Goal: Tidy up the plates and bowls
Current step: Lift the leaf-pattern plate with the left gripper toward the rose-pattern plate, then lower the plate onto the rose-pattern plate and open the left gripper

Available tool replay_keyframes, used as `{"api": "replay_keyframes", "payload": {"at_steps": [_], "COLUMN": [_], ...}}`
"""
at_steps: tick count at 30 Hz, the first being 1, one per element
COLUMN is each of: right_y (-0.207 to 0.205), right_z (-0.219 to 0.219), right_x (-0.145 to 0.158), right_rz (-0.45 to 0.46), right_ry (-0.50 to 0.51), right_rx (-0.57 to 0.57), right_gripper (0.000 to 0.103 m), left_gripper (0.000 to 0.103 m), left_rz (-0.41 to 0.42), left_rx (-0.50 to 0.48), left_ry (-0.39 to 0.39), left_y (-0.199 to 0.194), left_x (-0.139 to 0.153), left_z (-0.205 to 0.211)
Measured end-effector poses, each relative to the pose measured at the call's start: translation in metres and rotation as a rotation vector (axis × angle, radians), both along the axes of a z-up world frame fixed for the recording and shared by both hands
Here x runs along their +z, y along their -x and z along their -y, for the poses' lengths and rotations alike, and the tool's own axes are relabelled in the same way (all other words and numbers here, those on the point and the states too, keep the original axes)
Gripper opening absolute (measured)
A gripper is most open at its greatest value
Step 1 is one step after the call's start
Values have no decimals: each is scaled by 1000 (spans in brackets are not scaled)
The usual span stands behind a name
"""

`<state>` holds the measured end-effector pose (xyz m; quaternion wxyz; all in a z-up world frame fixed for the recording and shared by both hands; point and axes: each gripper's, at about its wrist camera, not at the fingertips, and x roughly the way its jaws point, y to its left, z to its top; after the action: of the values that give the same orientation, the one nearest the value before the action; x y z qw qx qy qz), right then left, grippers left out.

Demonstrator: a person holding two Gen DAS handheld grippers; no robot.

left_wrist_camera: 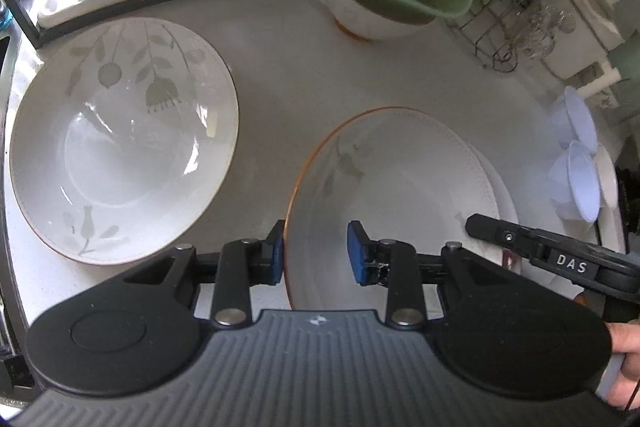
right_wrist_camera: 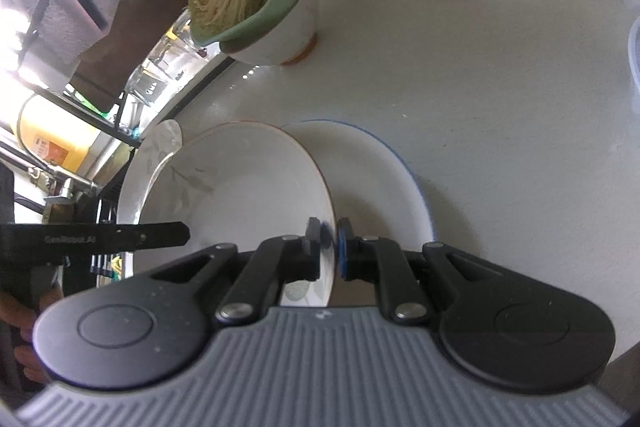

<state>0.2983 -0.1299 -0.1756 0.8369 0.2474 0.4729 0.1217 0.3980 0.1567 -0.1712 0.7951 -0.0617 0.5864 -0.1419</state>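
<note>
Left gripper (left_wrist_camera: 316, 251): jaws spread, straddling the near rim of the orange-rimmed bowl (left_wrist_camera: 400, 179), lower centre. Right gripper (right_wrist_camera: 328, 247): pinching that bowl's opposite rim, tilted over the blue-rimmed plate (right_wrist_camera: 384, 171). Large floral bowl (left_wrist_camera: 120, 135): left, apart.

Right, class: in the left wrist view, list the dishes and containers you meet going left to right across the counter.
Large white leaf-patterned bowl → orange-rimmed white bowl with the left gripper astride its rim → stacked translucent plastic cups lying on their sides.
</note>
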Motion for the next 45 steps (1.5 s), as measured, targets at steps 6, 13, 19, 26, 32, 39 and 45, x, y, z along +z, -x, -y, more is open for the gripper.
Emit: {"api": "replay_keyframes", "payload": {"at_steps": [6, 13, 19, 26, 32, 39, 45], "right_y": [0, 1, 0, 4, 9, 20, 32], "right_z": [4, 7, 8, 8, 3, 7, 7], "right_x": [-4, -3, 1, 6, 19, 34, 54], "right_rz": [-2, 22, 39, 76, 145, 204, 268], "right_ry": [10, 33, 78, 181, 259, 279, 276], "right_rx": [3, -3, -3, 12, 27, 31, 39], "right_gripper": [12, 12, 13, 13, 13, 13, 13], "left_gripper": [36, 36, 37, 37, 37, 37, 37], "left_rz": [-12, -19, -30, 4, 30, 93, 162], "left_rx": [-19, 4, 70, 119, 158, 176, 183], "left_ry": [-41, -63, -23, -2, 6, 8, 13], "left_y": [-2, -5, -2, 4, 16, 33, 51], "left_x": [-5, -10, -15, -5, 3, 25, 44], "left_z": [11, 20, 19, 14, 9, 12, 22]}}
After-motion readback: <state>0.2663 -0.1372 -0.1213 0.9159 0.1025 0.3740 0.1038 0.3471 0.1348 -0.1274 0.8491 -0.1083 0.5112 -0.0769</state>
